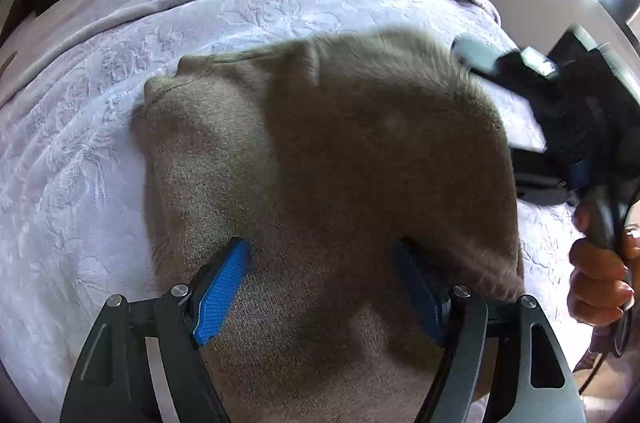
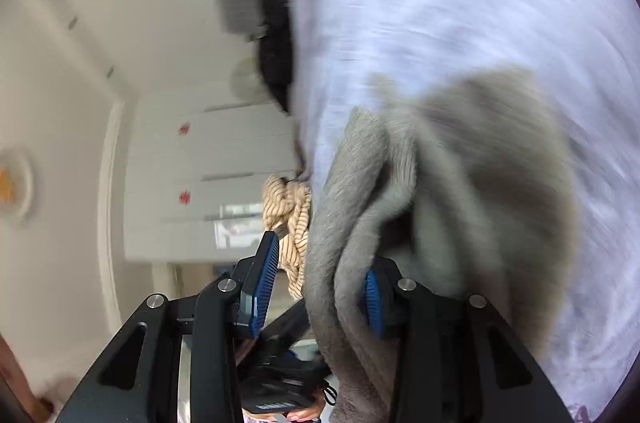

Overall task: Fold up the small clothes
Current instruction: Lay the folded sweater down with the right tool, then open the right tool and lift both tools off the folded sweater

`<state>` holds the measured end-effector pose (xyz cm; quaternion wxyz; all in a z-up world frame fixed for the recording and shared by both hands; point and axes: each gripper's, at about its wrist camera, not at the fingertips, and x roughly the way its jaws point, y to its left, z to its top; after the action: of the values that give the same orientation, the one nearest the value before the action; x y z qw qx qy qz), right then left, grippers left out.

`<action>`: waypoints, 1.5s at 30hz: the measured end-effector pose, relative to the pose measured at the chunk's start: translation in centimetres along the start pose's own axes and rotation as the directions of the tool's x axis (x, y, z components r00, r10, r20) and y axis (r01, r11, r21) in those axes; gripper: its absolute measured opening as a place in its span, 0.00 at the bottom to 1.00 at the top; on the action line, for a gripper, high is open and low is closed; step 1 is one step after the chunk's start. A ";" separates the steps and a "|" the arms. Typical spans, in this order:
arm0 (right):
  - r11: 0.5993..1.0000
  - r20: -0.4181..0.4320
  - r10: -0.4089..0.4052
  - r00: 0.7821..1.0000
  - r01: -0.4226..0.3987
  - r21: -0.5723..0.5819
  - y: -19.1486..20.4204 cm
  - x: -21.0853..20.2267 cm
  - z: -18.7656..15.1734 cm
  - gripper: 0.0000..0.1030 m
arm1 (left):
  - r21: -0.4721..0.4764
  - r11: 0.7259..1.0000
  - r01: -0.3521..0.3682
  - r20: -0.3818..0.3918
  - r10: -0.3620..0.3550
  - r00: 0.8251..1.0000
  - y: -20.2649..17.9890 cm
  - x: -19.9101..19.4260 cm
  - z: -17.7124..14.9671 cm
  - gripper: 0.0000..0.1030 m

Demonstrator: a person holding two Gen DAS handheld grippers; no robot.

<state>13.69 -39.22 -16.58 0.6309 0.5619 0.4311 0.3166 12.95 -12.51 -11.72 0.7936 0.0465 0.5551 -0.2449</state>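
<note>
While the left gripper (image 1: pixel 322 287) hovers over the grey garment (image 1: pixel 320 151) on the bed (image 1: pixel 72 151), jaws wide, the right gripper (image 2: pixel 316 287) has jaws spread around a fold.

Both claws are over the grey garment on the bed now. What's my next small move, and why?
Probably carry the right claw on across and lay the lifted fold of the garment down flat. The cloth hangs bunched between its pads, while the left claw stands open over the near part, gripping nothing.
</note>
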 end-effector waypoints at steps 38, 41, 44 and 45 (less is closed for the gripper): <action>0.795 -0.154 -0.588 0.794 0.533 -0.290 3.5 -1.5 -13.3 0.06 | -0.067 0.997 -0.049 -0.097 0.043 0.994 7.6 -3.6 -6.2 0.74; 0.776 -0.169 -0.615 0.771 0.552 -0.305 3.5 -1.8 -14.4 0.06 | 0.013 0.997 -0.073 -0.126 0.074 0.989 7.1 -2.9 -8.2 0.74; 0.754 -0.163 -0.655 0.738 0.624 -0.205 0.7 -3.5 -14.1 0.06 | 0.049 0.993 -0.112 -0.163 0.118 0.980 7.1 -2.0 -9.8 0.74; 0.757 -0.161 -0.653 0.740 0.630 -0.174 0.1 -3.9 -14.1 0.06 | 0.043 0.991 -0.124 -0.166 0.129 0.978 7.2 -2.1 -10.1 0.74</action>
<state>-0.63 -36.54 -15.71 0.6811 0.3069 0.6451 0.1605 6.90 -2.03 -15.08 0.7570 0.1152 0.6119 -0.1982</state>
